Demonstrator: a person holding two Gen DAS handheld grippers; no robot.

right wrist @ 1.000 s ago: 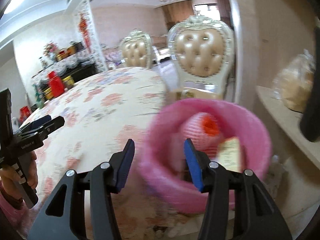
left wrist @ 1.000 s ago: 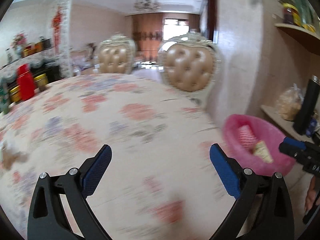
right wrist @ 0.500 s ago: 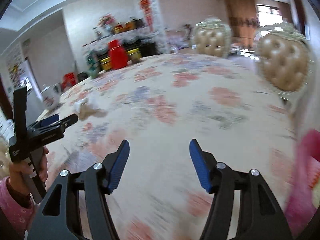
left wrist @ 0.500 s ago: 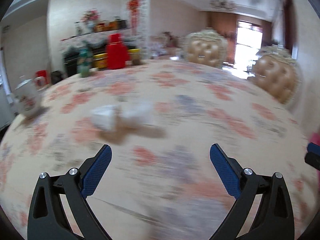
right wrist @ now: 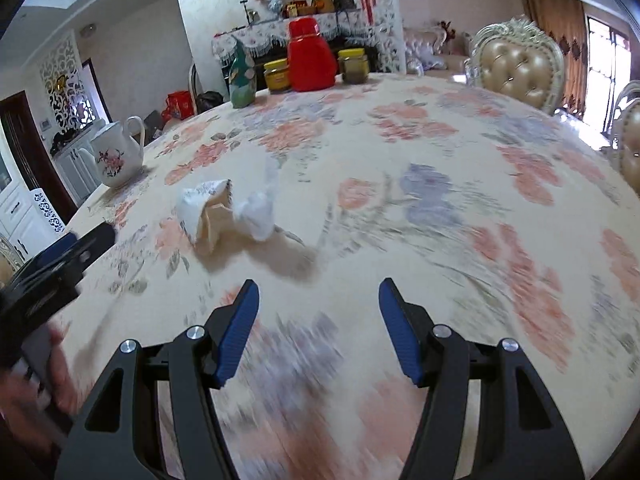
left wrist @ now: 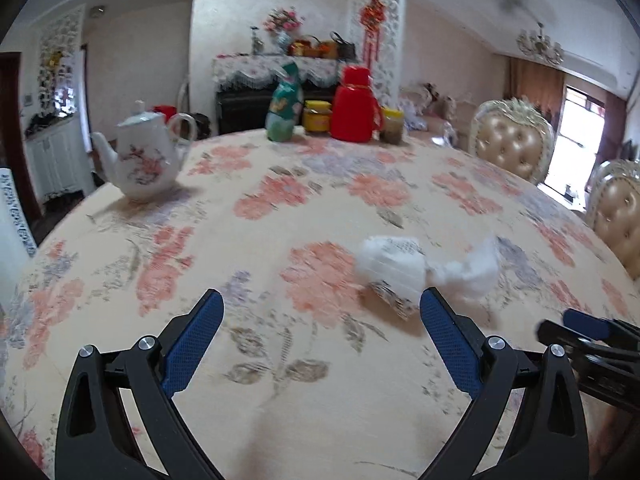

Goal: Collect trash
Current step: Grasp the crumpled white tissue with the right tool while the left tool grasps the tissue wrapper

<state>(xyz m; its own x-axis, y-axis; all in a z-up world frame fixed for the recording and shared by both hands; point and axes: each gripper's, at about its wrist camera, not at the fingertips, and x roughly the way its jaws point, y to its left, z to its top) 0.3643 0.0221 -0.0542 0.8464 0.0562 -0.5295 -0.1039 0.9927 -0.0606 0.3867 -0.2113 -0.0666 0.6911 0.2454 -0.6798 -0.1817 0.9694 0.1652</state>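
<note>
Crumpled white tissue (left wrist: pixel 466 270) and torn wrapper (left wrist: pixel 390 264) lie side by side across tabletop (left wrist: pixel 280 208); left claw (left wrist: pixel 320 340) and right claw (right wrist: pixel 318 330) both apart, empty.

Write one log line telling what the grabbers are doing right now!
phase: reaching for trash | left gripper: open, empty | right gripper: open, empty | crumpled wrapper and tissue: on tablecloth, untouched
</note>
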